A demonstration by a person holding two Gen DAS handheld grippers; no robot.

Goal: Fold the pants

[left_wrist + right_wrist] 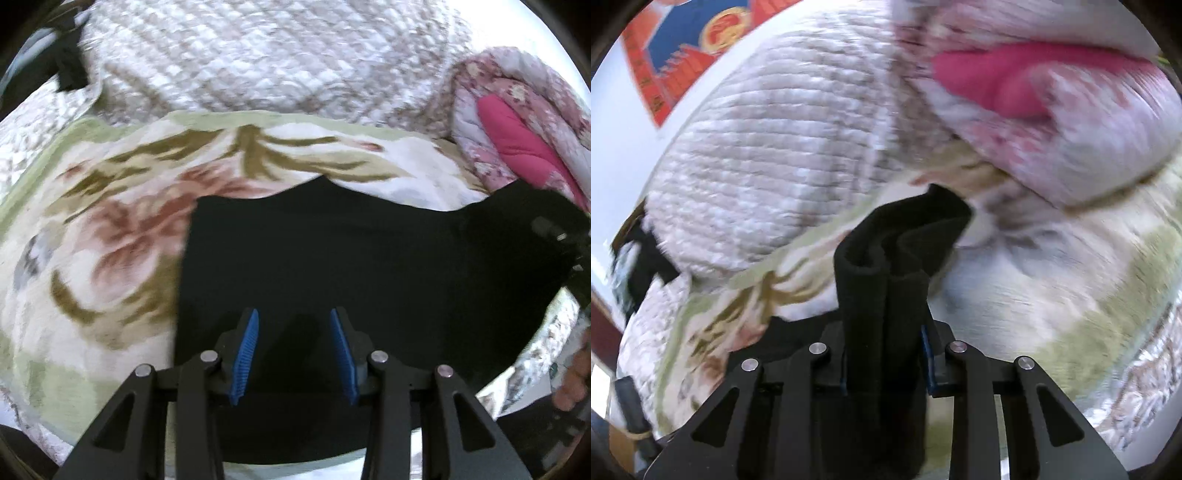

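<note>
The right gripper (886, 354) pinches a bunched layer of black pants (332, 258). The left gripper (293, 350) hovers over them, parted and empty. Carrying the held edge across evenly, keeping it taut, should give a clean fold on the floral blanket (110, 221).

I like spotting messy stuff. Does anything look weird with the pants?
Only a little: the far edge of the black fabric pants is wavy, not straight, on the floral blanket. The right gripper pinches a bunched fold; the left gripper is open above them.
</note>
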